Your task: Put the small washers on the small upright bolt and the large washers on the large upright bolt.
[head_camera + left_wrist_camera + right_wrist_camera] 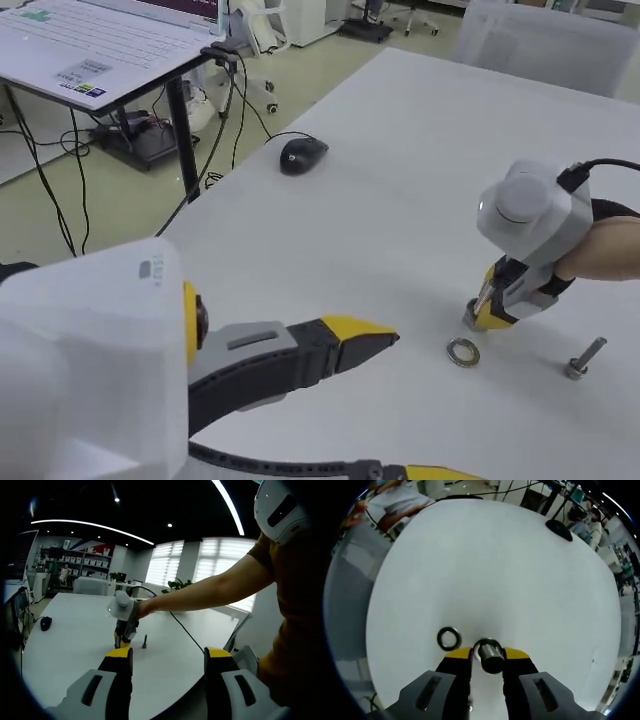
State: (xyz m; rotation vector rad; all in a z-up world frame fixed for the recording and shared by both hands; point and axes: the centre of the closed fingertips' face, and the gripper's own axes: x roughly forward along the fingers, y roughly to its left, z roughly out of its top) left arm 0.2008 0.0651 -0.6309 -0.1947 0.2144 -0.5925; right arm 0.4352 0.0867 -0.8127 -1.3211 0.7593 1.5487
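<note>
Over the near edge of the white table (400,180), the left gripper (169,652) hovers with its jaws wide apart, holding nothing. Farther right, the right gripper (490,315) points down, clamped on the large bolt (491,657), whose long axis runs up along the jaws. A loose washer (462,351) lies flat just beside those tips, on the near-edge side, far closer to the right gripper. The small bolt (585,358) stands farther right.
</note>
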